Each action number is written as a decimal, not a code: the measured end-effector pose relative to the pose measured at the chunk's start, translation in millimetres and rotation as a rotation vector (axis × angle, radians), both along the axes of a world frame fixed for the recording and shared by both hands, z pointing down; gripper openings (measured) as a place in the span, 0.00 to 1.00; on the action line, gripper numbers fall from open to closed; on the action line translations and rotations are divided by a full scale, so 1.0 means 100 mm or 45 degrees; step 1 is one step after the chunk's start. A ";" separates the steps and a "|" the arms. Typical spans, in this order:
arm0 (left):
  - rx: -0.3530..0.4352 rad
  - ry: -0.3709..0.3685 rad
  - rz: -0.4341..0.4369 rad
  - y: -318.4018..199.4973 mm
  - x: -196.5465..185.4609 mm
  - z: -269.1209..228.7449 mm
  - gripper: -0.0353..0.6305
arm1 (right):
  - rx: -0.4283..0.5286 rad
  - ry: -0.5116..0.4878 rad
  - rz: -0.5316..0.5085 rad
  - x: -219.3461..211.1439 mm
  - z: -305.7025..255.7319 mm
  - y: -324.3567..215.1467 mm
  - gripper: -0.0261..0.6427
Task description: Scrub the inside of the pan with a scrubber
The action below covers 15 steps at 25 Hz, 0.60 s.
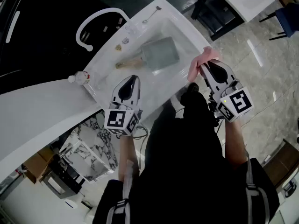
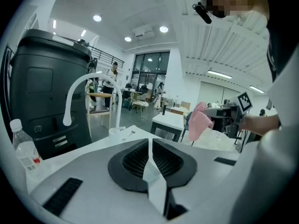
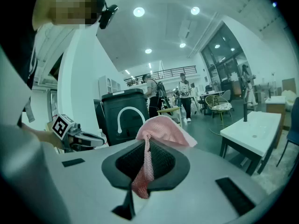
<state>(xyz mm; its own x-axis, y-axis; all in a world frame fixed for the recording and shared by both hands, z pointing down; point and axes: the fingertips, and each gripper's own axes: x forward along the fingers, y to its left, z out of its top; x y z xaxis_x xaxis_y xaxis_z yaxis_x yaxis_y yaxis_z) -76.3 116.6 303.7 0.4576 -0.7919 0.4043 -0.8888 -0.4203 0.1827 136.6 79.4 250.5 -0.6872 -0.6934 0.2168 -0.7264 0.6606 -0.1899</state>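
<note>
A grey square pan (image 1: 160, 54) with a wooden handle (image 1: 129, 62) lies in the white sink (image 1: 184, 34). My right gripper (image 1: 203, 67) hovers over the sink's near right rim, shut on a pink mesh scrubber (image 1: 202, 59). The right gripper view shows the scrubber (image 3: 161, 129) pinched between the jaws and bunched above them. My left gripper (image 1: 135, 77) is over the sink's near left part, just short of the pan's handle. It is shut with nothing in it (image 2: 150, 143). The left gripper view catches the scrubber (image 2: 199, 120) off to the right.
A white arched faucet (image 1: 92, 21) stands behind the sink. A clear bottle (image 1: 80, 77) lies on the counter at the sink's left corner, and a spoon (image 1: 152, 15) rests on the far rim. A black bin (image 2: 44, 87) and a white side table (image 3: 259, 125) stand nearby.
</note>
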 end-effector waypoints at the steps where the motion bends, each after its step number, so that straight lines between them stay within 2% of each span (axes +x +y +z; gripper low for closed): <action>1: -0.007 0.001 0.007 0.01 -0.02 0.03 0.13 | 0.003 0.008 0.012 -0.01 -0.02 0.04 0.10; 9: -0.030 -0.033 0.100 0.06 -0.14 0.20 0.13 | 0.031 0.078 0.086 -0.04 -0.17 0.41 0.10; 15: -0.032 -0.066 0.128 0.03 -0.22 0.38 0.13 | 0.004 0.099 0.024 -0.22 -0.11 0.59 0.10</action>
